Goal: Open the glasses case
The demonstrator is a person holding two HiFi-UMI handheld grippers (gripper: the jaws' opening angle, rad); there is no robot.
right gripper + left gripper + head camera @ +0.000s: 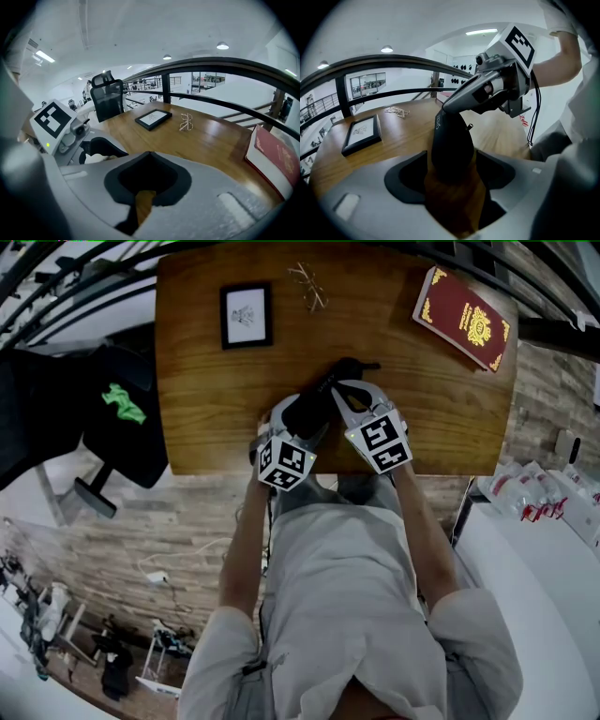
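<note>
A black glasses case (323,399) (452,145) sits at the near middle of the wooden table (206,399). My left gripper (305,418) (452,176) is open, and the case's lower end stands between its black pads with a gap on each side. The case rises at a tilt to my right gripper (349,390) (447,107), whose grey fingertips close on its upper end. In the right gripper view my right gripper (149,157) has its pads together, and only a sliver of wood shows below them.
A framed picture (246,315), a pair of wire glasses (309,287) and a red book (464,317) lie at the table's far side. A black office chair (112,418) stands left of the table. A dark railing (220,63) runs behind it.
</note>
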